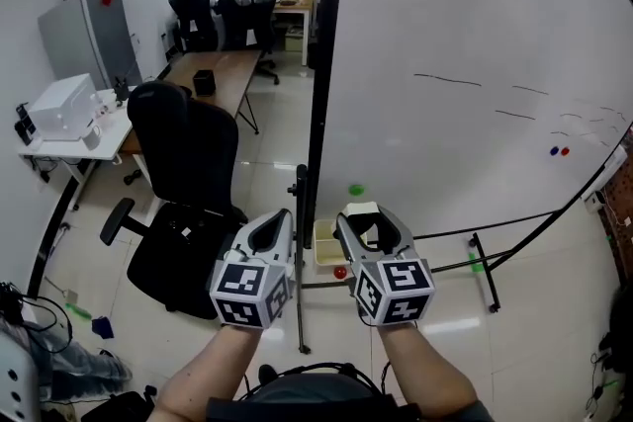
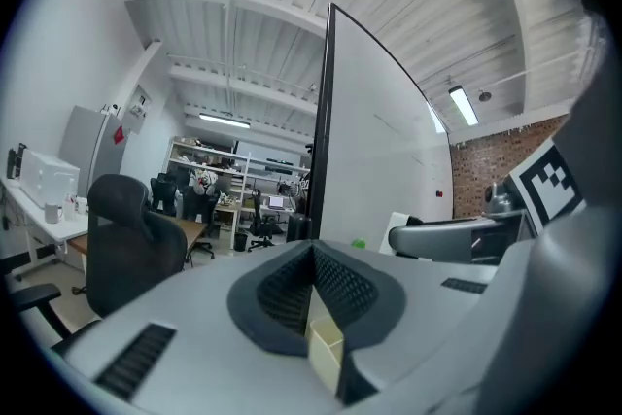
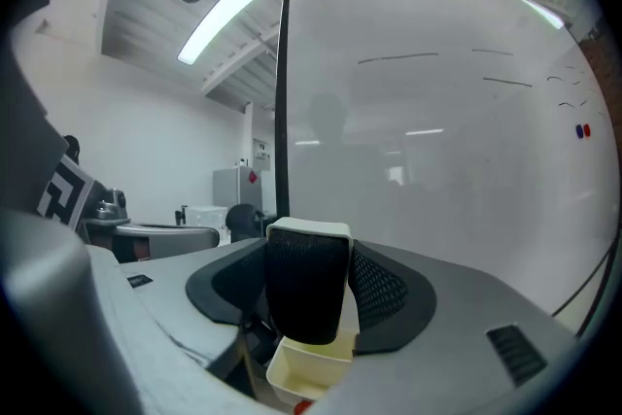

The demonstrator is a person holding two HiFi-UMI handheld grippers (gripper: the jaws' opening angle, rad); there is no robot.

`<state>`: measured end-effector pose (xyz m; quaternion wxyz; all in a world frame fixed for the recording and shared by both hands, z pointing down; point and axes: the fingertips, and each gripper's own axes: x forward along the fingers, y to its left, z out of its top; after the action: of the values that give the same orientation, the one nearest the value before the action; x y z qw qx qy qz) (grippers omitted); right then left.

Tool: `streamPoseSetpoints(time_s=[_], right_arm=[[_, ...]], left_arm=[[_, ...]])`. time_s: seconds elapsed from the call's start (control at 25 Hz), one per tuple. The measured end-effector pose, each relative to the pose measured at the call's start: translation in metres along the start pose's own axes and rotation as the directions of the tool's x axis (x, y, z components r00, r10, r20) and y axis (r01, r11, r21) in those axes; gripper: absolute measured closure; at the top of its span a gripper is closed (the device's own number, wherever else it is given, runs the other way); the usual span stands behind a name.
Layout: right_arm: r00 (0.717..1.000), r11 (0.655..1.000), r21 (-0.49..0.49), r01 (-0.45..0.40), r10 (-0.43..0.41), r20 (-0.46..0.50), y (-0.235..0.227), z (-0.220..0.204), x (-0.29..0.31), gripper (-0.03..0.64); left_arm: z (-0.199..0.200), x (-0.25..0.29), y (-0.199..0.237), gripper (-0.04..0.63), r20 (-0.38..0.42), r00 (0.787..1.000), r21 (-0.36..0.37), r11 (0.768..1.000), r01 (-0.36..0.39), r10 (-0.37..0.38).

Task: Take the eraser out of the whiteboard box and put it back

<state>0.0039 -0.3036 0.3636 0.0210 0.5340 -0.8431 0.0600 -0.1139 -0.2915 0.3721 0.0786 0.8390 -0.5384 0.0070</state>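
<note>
Right gripper (image 1: pixel 370 222): your jaws stand wide and clamp the eraser (image 3: pixel 306 292); it sits on end between the pads, black felt facing back at you
Left gripper (image 1: pixel 283 218): your jaws are pressed together; nothing is between them
Whiteboard box (image 1: pixel 324 254): it sits low by the whiteboard (image 1: pixel 465 35) edge; it lies below the eraser, slightly left, between your two grippers
Nearer hand: your right, already loaded; I judge the return runs straight down and a touch left
</note>
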Motion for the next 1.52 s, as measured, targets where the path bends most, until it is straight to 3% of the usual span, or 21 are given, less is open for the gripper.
streamPoseSetpoints(time_s=[0.28,0.56,0.88,1.28,1.52], right_arm=[[0.996,0.999,-0.040,-0.037,0.041,0.086,0.011,0.049,-0.024,0.347],[0.991,0.996,-0.055,-0.064,0.070,0.117,0.015,0.077,-0.037,0.347],[0.990,0.996,-0.045,-0.071,0.076,0.122,0.012,0.079,-0.033,0.347],[0.989,0.995,-0.053,-0.082,0.088,0.117,0.013,0.079,-0.028,0.347],[0.988,0.995,-0.048,-0.082,0.088,0.123,0.011,0.080,-0.027,0.347]], left_arm=[[0.046,-0.022,-0.004,0.569,0.073,0.997,0.014,1.000,-0.009,0.008],[0.069,-0.032,-0.004,0.569,0.092,0.996,0.045,0.999,-0.025,0.021],[0.074,-0.026,-0.009,0.571,0.092,0.996,0.094,0.995,-0.026,0.018],[0.069,-0.018,-0.009,0.571,0.087,0.996,0.091,0.996,-0.009,0.001],[0.077,-0.018,-0.009,0.569,0.132,0.991,0.031,1.000,0.001,-0.005]])
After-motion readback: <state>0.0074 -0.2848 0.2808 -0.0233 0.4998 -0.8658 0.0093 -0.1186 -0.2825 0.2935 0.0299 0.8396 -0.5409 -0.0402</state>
